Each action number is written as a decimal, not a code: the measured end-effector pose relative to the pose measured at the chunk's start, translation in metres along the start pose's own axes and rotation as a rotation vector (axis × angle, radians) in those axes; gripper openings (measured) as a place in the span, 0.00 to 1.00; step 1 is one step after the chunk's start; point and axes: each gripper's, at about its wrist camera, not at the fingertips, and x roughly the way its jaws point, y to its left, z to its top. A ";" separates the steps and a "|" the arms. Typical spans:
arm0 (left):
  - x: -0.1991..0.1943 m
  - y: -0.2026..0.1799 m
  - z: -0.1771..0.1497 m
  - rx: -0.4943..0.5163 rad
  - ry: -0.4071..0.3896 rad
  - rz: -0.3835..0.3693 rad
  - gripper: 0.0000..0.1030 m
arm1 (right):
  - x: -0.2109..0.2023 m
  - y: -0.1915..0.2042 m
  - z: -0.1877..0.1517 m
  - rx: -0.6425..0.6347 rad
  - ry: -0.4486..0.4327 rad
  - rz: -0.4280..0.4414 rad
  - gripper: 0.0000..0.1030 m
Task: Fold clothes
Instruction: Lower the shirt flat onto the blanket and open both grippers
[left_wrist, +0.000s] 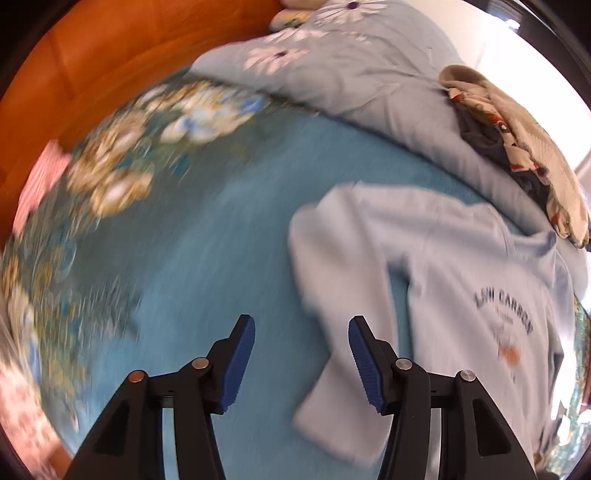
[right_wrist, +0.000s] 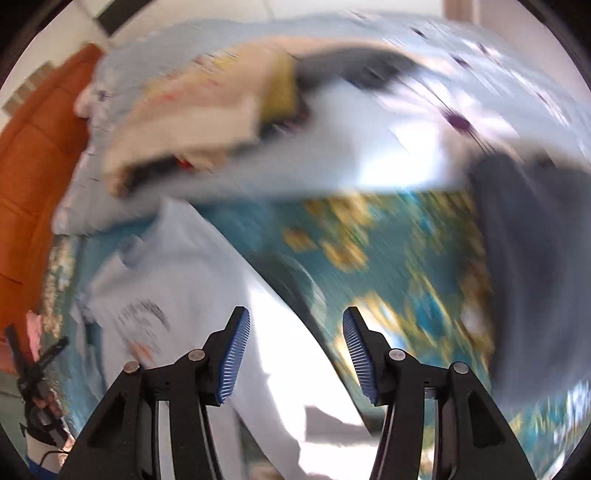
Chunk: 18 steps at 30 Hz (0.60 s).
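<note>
- Pale blue sweatshirt (left_wrist: 461, 280), at about four o'clock in the left wrist view: dark arched letters read "LOW CARBON".
- Smaller print beneath it is too blurred to read.

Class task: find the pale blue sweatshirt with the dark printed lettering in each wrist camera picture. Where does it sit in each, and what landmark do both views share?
Left wrist view: the sweatshirt fills the lower right, its sleeve lying ahead of the open left gripper.
Right wrist view: it lies lower left to centre, blurred, partly behind the open right gripper.
Shared landmark: the orange headboard at the left edge.
</note>
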 end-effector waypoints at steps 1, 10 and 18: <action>-0.005 0.005 -0.008 -0.012 0.007 0.001 0.55 | -0.001 -0.013 -0.017 0.032 0.024 -0.017 0.52; -0.046 0.025 -0.044 -0.070 -0.011 -0.031 0.55 | 0.004 -0.087 -0.108 0.381 0.098 0.076 0.52; -0.069 0.024 -0.052 -0.037 -0.032 -0.042 0.55 | 0.016 -0.079 -0.115 0.489 0.103 0.159 0.17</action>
